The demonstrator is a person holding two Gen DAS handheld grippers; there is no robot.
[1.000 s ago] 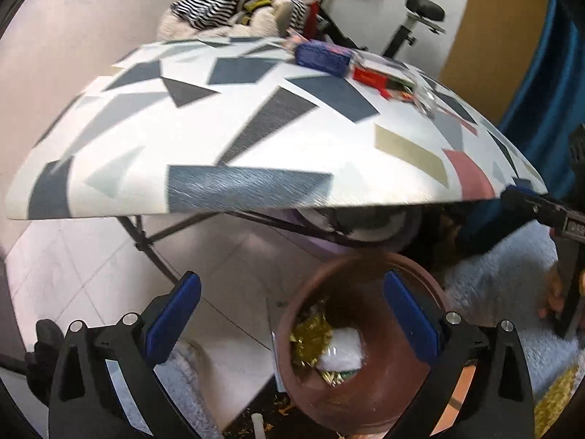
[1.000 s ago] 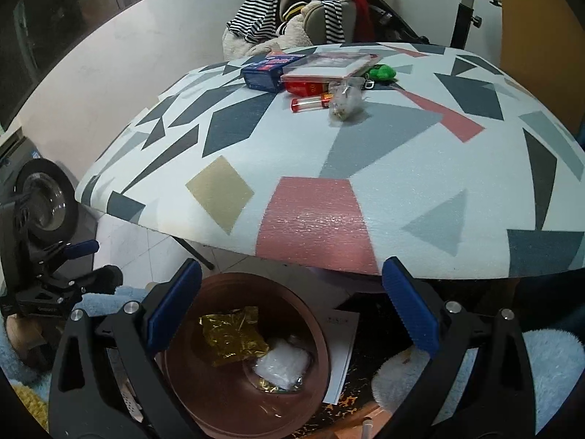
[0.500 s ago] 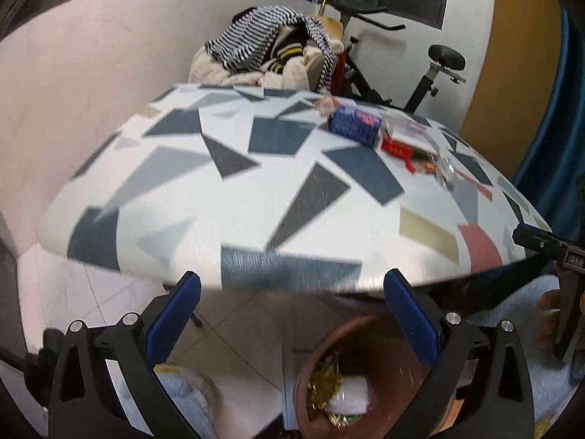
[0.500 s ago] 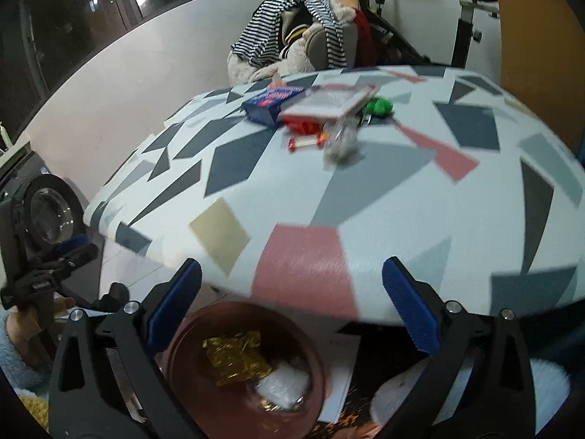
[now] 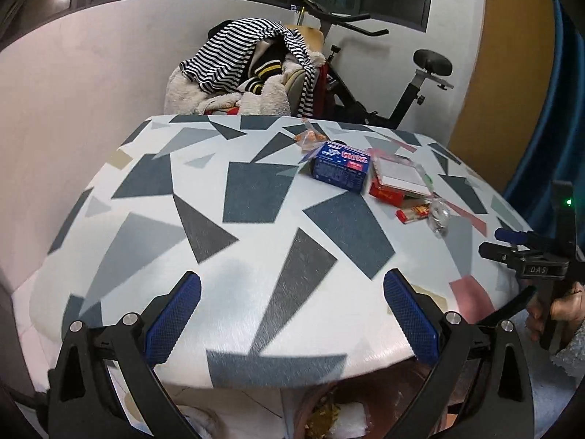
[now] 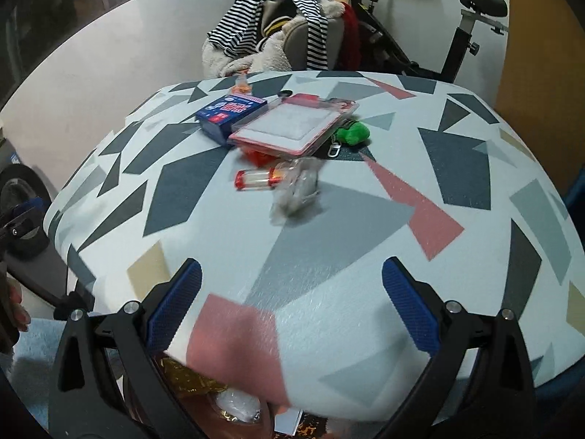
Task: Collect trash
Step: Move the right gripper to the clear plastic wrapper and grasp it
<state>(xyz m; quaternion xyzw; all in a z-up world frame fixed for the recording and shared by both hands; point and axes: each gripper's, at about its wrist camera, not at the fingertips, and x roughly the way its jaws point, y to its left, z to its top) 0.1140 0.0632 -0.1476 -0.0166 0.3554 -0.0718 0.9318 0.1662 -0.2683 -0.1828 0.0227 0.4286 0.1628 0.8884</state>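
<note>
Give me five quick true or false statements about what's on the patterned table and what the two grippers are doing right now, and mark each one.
1. Both grippers are open and hold nothing. True: the left gripper and right gripper have their jaws spread wide over the table.
2. The blue box is in the bin. False: it lies on the table beside the clear plastic case.
3. A crumpled clear wrapper lies next to a small red tube. True.
4. The green toy is held by the right gripper. False: it rests on the table beyond the case.
5. The brown bin is empty. False: gold foil and a white wad show inside.
</note>
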